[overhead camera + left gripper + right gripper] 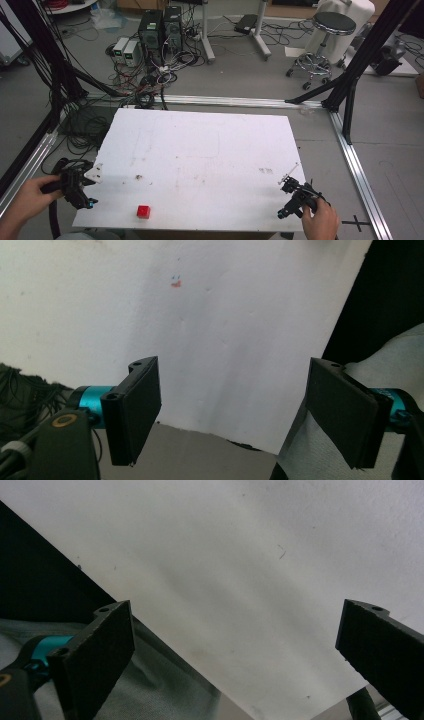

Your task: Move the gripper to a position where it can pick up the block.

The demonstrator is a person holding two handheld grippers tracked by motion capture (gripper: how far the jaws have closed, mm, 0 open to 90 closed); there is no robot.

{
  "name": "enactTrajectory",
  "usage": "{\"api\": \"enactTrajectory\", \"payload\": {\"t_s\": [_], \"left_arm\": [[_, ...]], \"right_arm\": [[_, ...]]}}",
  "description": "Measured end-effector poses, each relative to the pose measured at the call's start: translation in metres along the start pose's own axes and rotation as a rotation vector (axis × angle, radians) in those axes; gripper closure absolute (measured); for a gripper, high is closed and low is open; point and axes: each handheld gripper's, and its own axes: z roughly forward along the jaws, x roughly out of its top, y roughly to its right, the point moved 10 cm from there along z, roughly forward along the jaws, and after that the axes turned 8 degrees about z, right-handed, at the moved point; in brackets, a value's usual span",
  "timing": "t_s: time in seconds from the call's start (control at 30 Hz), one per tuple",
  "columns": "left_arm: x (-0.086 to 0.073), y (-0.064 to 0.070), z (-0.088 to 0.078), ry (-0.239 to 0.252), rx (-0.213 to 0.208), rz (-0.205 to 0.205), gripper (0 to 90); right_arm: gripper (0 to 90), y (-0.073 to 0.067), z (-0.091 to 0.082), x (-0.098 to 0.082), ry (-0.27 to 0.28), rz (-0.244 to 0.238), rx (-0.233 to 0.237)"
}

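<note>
A white table [200,150] was observed in the high view, its surface marked with faint scuffs. A small red cube [143,211] was found resting on the table near its front edge, left of centre, apart from both grippers.

The left gripper [80,189] was held in the left hand [30,197] just off the table's left front corner, with a cable trailing from it. In the left gripper view, its jaws were seen spread wide, with nothing between them; the white table surface [225,330] and its edge were visible beyond, and a small red and blue mark [175,281] was noted on the surface.

The right gripper [292,197] was held in the right hand [320,220] at the table's right front corner. In the right gripper view, its jaws were likewise seen spread wide and empty, above the white table surface [240,570], with grey fabric [160,685] recorded below the table edge.

Beyond the table, a black stool [325,30], computer towers [161,30] and tangled cables [150,75] were recorded on the grey floor
</note>
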Motion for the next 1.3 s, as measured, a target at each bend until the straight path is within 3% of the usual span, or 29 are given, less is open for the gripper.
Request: {"api": "enactTrajectory", "payload": {"t_s": [0.37,0.57,0.87,1.3], "left_arm": [[0.018,0.003,0.007,-0.025,-0.043,0.119,22.9],[0.038,0.003,0.013,-0.030,-0.049,0.184,22.9],[0.059,0.011,0.024,-0.045,-0.072,0.247,22.9],[0.078,0.025,0.037,-0.041,-0.084,0.258,22.9]], "right_arm": [[1.8,-0.001,0.000,-0.001,0.003,-0.002,0.004],[1.8,-0.001,-0.001,-0.001,0.003,0.001,0.004],[1.8,0.000,-0.002,-0.002,0.006,0.001,0.004],[1.8,0.000,-0.002,-0.002,0.005,-0.001,0.005]]}}
